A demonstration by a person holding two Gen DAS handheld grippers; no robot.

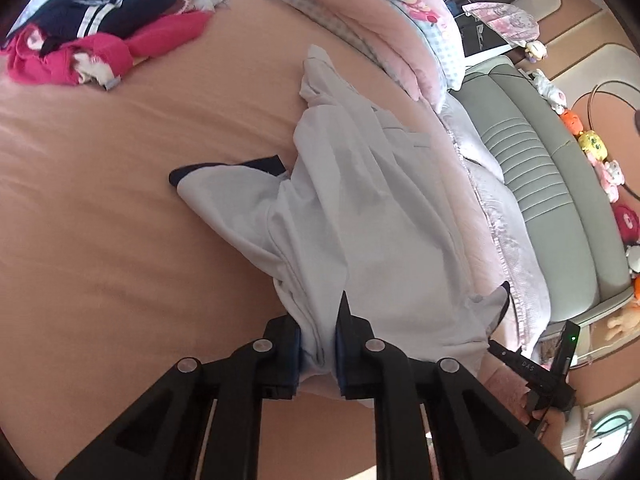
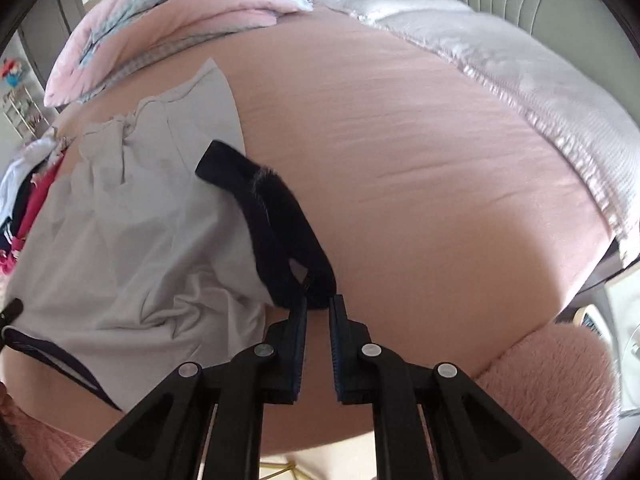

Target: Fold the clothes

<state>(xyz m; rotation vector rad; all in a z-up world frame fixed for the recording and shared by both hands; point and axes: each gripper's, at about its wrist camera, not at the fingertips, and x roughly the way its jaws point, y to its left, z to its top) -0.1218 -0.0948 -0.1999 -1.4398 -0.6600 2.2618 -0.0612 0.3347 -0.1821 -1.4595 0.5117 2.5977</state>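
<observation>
A pale blue shirt (image 1: 360, 208) with navy trim lies crumpled on the pink bed sheet (image 1: 100, 240). My left gripper (image 1: 318, 344) is shut on a bunched fold of its near edge. One sleeve with a navy cuff (image 1: 224, 168) points left. In the right wrist view the same shirt (image 2: 140, 240) lies to the left, and my right gripper (image 2: 319, 306) pinches the end of its navy trim (image 2: 272, 216) between the fingertips. A hand holding the right gripper's black frame (image 1: 536, 372) shows at the shirt's right corner.
A pile of pink and navy clothes (image 1: 80, 48) sits at the far left of the bed. A folded pink and blue checked quilt (image 1: 400, 20) lies behind the shirt. A pale blanket (image 2: 500, 60), a grey-green headboard (image 1: 540, 160) and plush toys (image 1: 592, 144) are at the right.
</observation>
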